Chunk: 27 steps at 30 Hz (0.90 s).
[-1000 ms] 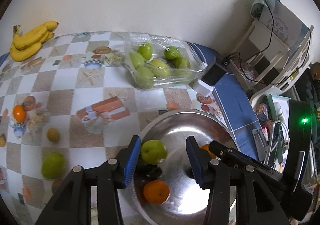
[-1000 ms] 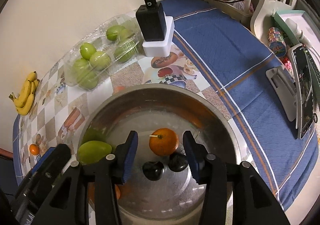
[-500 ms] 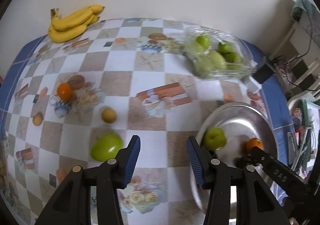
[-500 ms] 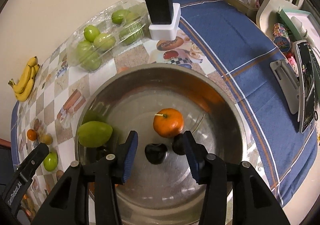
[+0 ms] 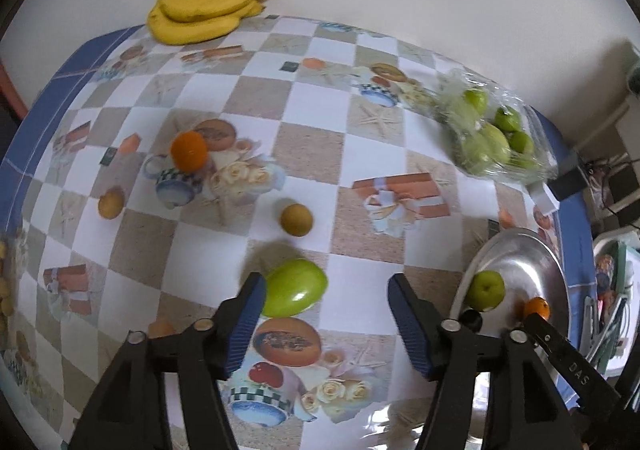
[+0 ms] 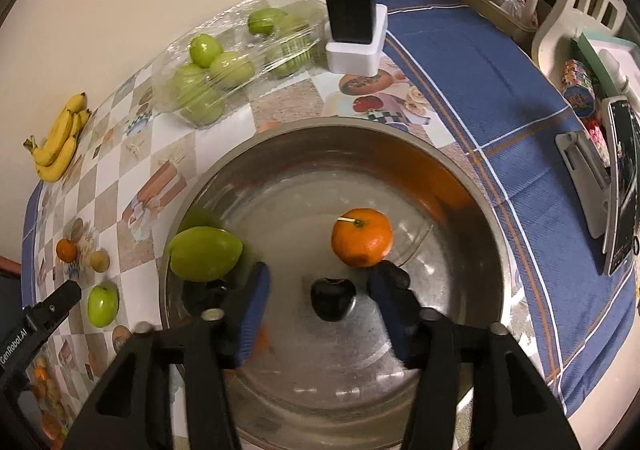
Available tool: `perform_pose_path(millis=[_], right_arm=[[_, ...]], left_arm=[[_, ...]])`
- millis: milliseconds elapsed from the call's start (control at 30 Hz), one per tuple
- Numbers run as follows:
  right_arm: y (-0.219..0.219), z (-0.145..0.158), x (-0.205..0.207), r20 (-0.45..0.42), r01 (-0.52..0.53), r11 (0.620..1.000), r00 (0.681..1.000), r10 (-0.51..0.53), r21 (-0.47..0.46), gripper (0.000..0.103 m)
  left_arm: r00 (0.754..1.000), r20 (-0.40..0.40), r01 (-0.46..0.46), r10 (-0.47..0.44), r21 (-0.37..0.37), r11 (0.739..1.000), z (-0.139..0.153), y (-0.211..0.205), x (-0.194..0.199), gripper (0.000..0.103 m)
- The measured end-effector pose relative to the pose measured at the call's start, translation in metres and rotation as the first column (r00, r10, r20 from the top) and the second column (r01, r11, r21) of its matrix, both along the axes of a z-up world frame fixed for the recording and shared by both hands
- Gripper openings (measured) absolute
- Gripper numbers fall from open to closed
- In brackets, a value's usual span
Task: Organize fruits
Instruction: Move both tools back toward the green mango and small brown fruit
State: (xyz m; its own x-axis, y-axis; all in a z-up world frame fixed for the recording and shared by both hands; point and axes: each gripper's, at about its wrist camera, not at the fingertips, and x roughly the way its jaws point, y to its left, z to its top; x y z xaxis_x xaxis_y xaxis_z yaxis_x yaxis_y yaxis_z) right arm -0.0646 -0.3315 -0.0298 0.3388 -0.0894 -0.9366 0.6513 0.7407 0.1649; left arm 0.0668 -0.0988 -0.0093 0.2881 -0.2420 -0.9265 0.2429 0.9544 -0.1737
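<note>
My left gripper [image 5: 326,316] is open and empty above the checkered table. A loose green fruit [image 5: 294,292] lies on the cloth by its left finger. My right gripper [image 6: 320,302] is open and empty over the steel bowl [image 6: 486,228]. The bowl holds a green fruit [image 6: 205,253], an orange [image 6: 361,237] and a dark plum [image 6: 333,298] between the fingers. In the left wrist view the bowl [image 5: 554,274] is at the right. On the table lie a loose orange [image 5: 189,150] and two small brown fruits [image 5: 296,219] [image 5: 111,203].
A banana bunch [image 5: 202,12] lies at the far edge by the wall. A clear plastic pack of green fruits [image 6: 236,58] sits behind the bowl. A black charger on a white block [image 6: 354,32] stands next to it. A phone on a stand [image 6: 618,186] is at the right.
My left gripper has swung left, away from the bowl, to over the loose green fruit on the table. My right gripper has stayed over the bowl, a little closer.
</note>
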Motion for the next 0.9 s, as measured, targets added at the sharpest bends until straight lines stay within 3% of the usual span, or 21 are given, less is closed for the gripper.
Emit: perform_pose_path(millis=[67,233,700,767,800,900], right_arm=[[0.001,-0.002,0.001,-0.003,-0.008,1.000,1.000,0.008,0.001,0.067],[0.003,-0.004,0.002,-0.007,-0.021,1.000,1.000,0.021,-0.008,0.079],[0.006,-0.005,0.002,-0.010,-0.030,0.999,1.000,0.030,-0.015,0.080],[0.005,-0.006,0.002,-0.004,-0.027,1.000,1.000,0.027,0.001,0.083],[0.005,-0.007,0.002,0.002,-0.023,1.000,1.000,0.023,0.012,0.091],[0.005,-0.006,0.002,0.013,-0.019,1.000,1.000,0.018,0.022,0.093]], left_arm=[[1.000,-0.001,-0.012,0.012,0.010,1.000,-0.002,0.003,0.001,0.081],[0.999,-0.010,-0.034,0.035,0.019,0.999,-0.007,0.007,0.002,0.092],[0.998,-0.033,-0.061,0.062,0.021,0.998,-0.015,0.014,0.007,0.100],[0.997,-0.035,-0.068,0.069,0.023,0.997,-0.017,0.016,0.008,0.100],[0.997,-0.035,-0.070,0.071,0.023,0.997,-0.017,0.017,0.009,0.100],[0.997,-0.037,-0.070,0.071,0.027,0.997,-0.018,0.020,0.011,0.101]])
